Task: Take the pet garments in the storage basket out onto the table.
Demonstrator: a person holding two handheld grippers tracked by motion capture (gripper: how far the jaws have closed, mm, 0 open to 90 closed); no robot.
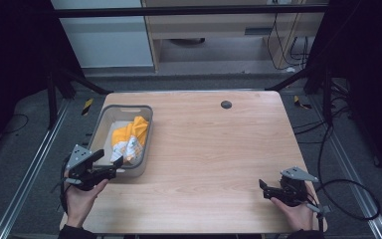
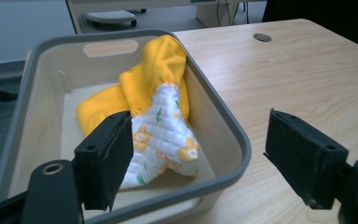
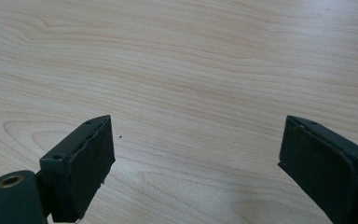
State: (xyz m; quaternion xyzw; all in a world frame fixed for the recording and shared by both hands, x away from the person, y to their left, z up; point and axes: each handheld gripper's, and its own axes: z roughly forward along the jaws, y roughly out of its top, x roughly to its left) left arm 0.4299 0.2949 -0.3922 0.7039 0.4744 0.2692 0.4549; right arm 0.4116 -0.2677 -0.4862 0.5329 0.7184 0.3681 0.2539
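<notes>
Both grippers stood spread and empty, the left gripper [image 1: 110, 166] poised at the near rim of the grey bin [image 1: 97, 130] holding the yellow printed cloth [image 1: 129, 139], seemingly to reach it, while the right gripper [image 1: 265, 188] waited over bare table [image 1: 219, 149].

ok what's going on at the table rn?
A person holds a gripper in each hand. The left gripper sits at the near rim of a grey bin, jaws open, facing a yellow and white printed cloth lying inside it. The right gripper rests over bare wooden table, jaws open, holding nothing.
</notes>
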